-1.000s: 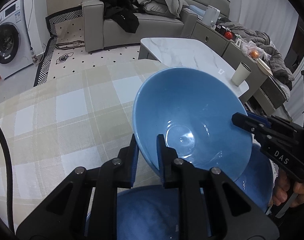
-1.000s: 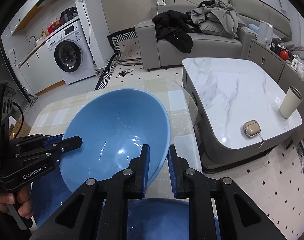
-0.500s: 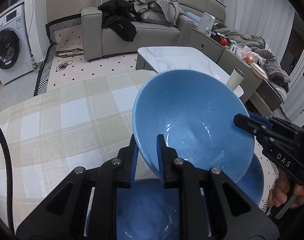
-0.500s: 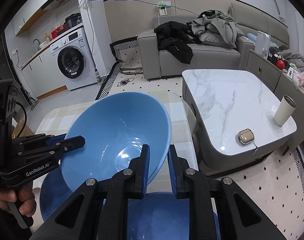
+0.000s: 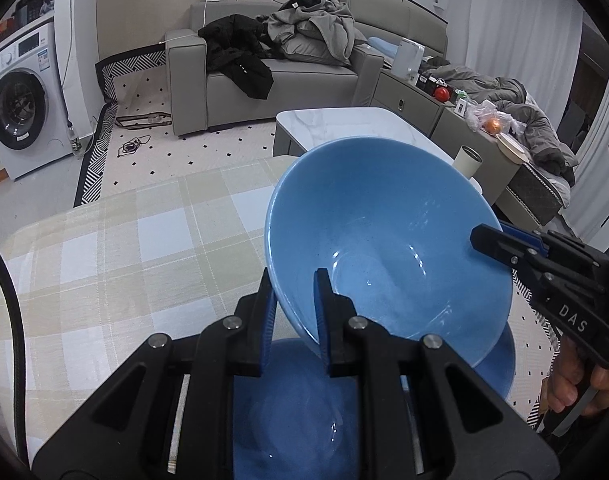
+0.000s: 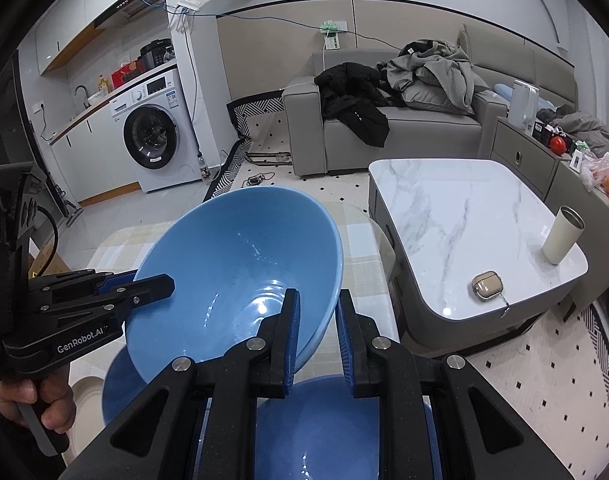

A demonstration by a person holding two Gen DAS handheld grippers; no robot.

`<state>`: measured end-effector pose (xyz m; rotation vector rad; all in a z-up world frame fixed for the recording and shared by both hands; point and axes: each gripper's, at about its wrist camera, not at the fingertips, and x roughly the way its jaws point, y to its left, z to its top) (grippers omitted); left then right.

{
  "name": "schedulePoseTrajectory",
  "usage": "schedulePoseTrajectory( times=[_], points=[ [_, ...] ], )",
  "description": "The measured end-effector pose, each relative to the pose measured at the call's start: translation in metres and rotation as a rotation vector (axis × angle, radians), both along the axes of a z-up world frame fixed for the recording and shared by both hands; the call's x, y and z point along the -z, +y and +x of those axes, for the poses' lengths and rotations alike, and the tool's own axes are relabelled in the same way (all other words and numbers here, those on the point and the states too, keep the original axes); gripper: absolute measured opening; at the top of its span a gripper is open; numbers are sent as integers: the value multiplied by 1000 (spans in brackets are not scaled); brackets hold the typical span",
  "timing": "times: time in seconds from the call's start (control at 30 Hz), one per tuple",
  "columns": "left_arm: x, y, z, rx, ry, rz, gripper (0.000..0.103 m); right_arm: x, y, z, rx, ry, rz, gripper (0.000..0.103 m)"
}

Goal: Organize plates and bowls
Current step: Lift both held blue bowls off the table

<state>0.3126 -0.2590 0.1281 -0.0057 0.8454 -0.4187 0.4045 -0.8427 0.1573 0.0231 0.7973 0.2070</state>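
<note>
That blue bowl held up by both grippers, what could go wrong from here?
The blue bowl is tilted and held only by thin rim pinches from the left gripper and right gripper; if the hands drift apart or twist, it could slip. Dropped, it would likely strike the blue dish directly underneath and chip. It also hangs near the checked table's edge.

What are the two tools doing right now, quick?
Left tool: closed on the rim of the blue bowl.
Right tool: closed on the same bowl's opposite rim.
</note>
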Motion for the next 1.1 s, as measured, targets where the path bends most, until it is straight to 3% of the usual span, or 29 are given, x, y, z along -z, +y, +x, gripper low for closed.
schedulePoseTrajectory(
  times=[0.47,1.1],
  points=[
    [-34,14,-39,-11,-41,-7,15,-22,12,-30,-19,-43,14,19],
    [-53,32,-80,-16,-65,1,15,-33,28,-62,-41,-71,39,19]
  ],
)
